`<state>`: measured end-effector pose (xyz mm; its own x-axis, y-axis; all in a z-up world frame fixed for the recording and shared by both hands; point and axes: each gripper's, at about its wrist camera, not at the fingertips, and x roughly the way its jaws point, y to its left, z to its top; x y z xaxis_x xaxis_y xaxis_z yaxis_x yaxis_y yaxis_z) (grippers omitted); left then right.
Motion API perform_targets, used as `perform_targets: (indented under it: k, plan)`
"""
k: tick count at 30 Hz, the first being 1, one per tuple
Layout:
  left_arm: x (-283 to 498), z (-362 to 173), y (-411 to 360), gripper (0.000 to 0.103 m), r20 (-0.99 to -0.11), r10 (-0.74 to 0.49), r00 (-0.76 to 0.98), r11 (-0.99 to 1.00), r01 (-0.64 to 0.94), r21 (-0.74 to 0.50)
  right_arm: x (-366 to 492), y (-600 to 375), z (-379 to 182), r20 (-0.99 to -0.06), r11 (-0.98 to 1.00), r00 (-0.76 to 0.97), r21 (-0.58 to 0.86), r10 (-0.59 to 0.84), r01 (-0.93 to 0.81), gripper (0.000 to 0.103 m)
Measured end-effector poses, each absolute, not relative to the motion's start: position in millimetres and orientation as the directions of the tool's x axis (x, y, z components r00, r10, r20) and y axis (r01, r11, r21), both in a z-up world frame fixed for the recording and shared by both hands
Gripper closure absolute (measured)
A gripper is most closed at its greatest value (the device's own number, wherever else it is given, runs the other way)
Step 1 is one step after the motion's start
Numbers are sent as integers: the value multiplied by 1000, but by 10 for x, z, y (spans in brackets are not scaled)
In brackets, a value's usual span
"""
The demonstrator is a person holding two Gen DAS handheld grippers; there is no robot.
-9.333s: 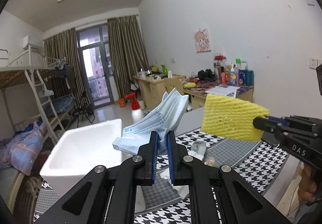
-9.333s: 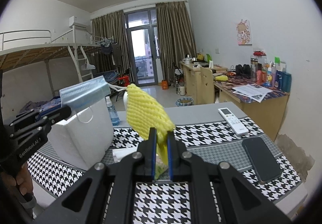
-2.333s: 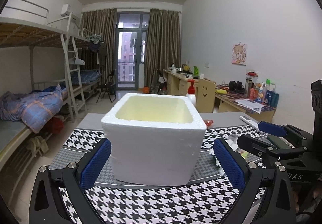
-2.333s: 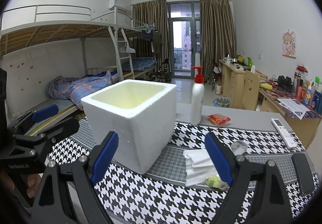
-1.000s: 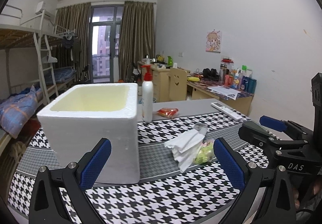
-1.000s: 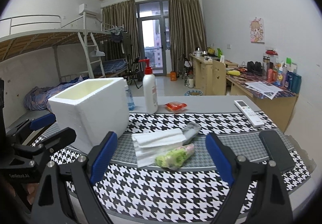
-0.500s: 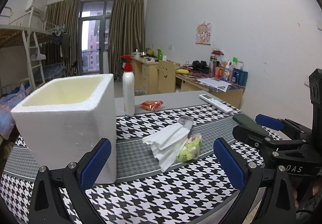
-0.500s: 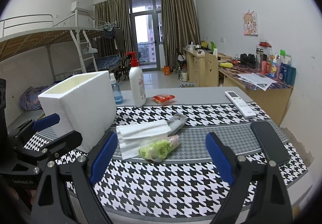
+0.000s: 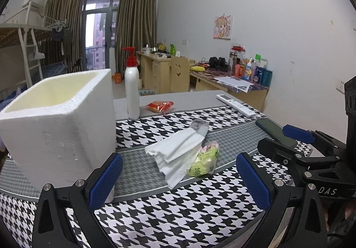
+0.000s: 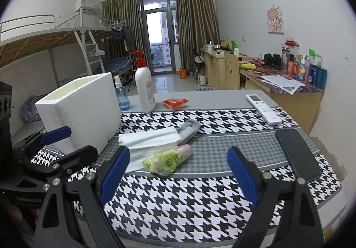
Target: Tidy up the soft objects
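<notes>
A white foam box stands open-topped on the left of the houndstooth table. Right of it lie a folded white cloth, a green-yellow soft packet and a grey sock, bunched together. My left gripper is open and empty, short of the pile. My right gripper is also open and empty, with the packet and the cloth just beyond its pads. The box is to its left. Each gripper shows at the edge of the other's view.
A pump bottle and a red snack packet stand behind the pile. A remote and a dark phone lie on the right. A blue spray bottle is behind the box. Desks and a bunk bed are beyond.
Both grippers, which earlier held face masks and a yellow foam net, are now empty. Over the last second both swung right and dipped, so the pile sits nearer and more central.
</notes>
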<state>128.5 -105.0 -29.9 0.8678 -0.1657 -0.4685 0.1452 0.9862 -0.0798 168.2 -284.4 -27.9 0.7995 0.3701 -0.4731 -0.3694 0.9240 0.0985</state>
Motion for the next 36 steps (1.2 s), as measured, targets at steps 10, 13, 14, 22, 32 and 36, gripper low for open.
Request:
perform_targets:
  k: [10,13,14,22,32,36]
  plan:
    - [1449,-398,-1106,1,-497,-153,854,988,137,-68,1802,-2924,-367,-495,925,787,111,368,-363,11]
    - [1484,-417,-1092,1,-501,-146,853,989,129,-69,1838,-2930,-393,-501,925,782,115,370,-363,11]
    - [1503,-425,-1089,1,-504,-143,852,990,126,-68,1853,-2930,-399,-503,924,780,118,371,-364,11]
    - [1637,-457,-1081,1,-517,-133,846,991,119,-60,1947,-2920,-444,-519,922,768,129,376,-365,11]
    - [1750,-486,-1039,1,-529,-106,842,994,91,-55,2046,-2914,-476,-531,913,749,137,396,-385,11]
    - [1818,-492,-1028,1,-537,-93,839,996,79,-49,2089,-2897,-501,-538,910,742,136,400,-391,11]
